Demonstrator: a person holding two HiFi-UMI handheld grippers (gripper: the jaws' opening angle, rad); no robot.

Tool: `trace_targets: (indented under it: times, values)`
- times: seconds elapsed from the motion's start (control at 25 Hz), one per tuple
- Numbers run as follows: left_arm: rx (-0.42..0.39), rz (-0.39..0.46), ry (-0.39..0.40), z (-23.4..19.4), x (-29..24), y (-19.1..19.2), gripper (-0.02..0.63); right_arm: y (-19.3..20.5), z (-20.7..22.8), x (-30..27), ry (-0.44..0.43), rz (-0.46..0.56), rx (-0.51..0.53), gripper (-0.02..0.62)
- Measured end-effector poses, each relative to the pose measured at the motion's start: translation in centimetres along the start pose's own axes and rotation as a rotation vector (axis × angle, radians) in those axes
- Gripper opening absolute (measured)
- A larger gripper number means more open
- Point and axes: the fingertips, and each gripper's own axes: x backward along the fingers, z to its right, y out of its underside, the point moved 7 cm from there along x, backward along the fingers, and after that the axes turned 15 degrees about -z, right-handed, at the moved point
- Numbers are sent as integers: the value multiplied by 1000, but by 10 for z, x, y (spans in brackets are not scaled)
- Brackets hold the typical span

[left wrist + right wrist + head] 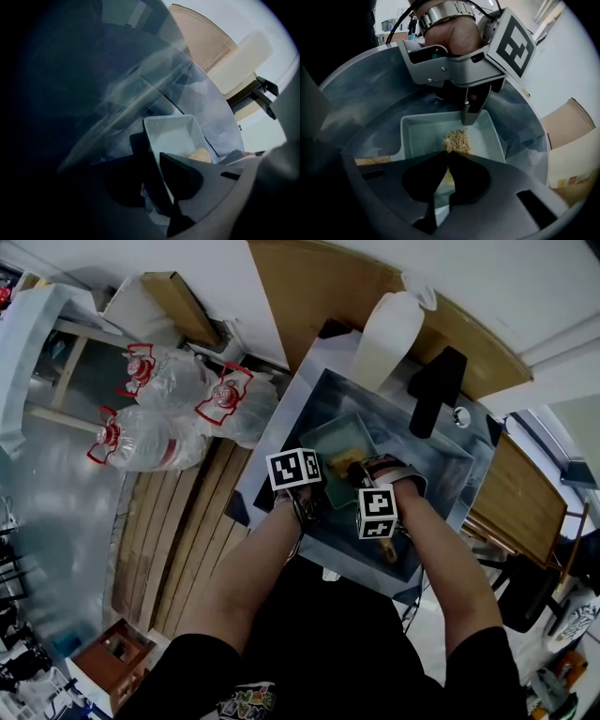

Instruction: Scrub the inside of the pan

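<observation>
Down in the steel sink [370, 93] sits the square grey pan [422, 138], its wooden handle [370, 161] off to one side; the right gripper [446, 154] pinches a tan scouring pad [457, 139] against the pan's floor; the left gripper [150, 150] clamps the pan's rim.

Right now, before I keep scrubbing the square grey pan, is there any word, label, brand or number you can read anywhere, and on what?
No text can be read in any view.
Black-and-white marker cubes: square code patterns only, no letters.
Clear plastic water bottles with red handles: any print too small to read.
Colourful print on the black shirt: blurred, unreadable.
Cream-coloured container: faint marks near its base, too blurred.
</observation>
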Motion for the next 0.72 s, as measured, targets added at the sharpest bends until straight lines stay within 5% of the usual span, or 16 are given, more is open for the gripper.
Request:
trace_targets:
  times: [0.72]
  values:
    - [0,3,-1,0,0,0,97,17,-39,20,-97,-19,58,28]
